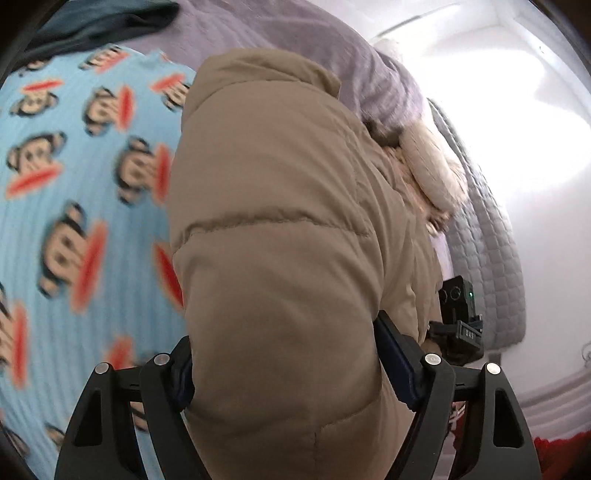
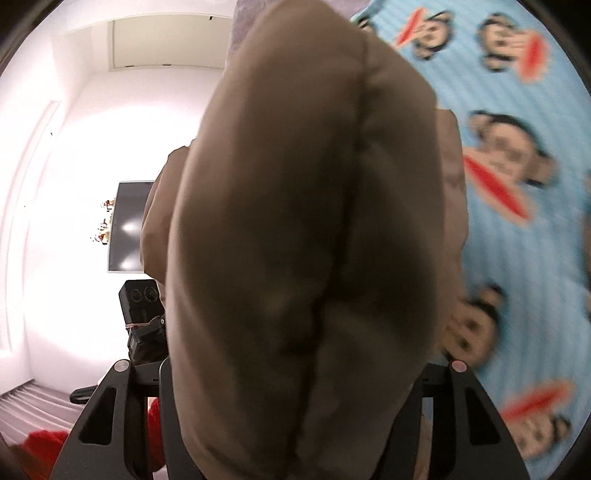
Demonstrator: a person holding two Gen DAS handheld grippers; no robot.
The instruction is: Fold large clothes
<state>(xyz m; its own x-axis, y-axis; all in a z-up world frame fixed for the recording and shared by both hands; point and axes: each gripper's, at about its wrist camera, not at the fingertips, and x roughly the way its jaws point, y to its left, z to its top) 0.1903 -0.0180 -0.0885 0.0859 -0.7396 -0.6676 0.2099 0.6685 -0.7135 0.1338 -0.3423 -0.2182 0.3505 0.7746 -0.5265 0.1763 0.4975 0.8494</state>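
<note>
A tan puffer jacket (image 1: 280,236) with a cream fur-trimmed hood (image 1: 432,173) fills the middle of the left wrist view. My left gripper (image 1: 284,373) is shut on a thick fold of it, which bulges out between the two fingers. In the right wrist view the same jacket (image 2: 306,236) hangs close to the lens, dark and blurred. My right gripper (image 2: 295,391) is shut on it; the fingertips are hidden by the cloth. The right gripper's body shows in the left wrist view (image 1: 458,317), and the left gripper's body shows in the right wrist view (image 2: 142,314), both just beyond the jacket.
A light blue blanket with monkey faces (image 1: 81,206) covers the bed below; it also shows in the right wrist view (image 2: 517,184). A lilac cover (image 1: 332,48), a grey quilt (image 1: 487,251), a dark teal cloth (image 1: 92,22), a red item (image 2: 44,443) and a wall screen (image 2: 127,225) are around.
</note>
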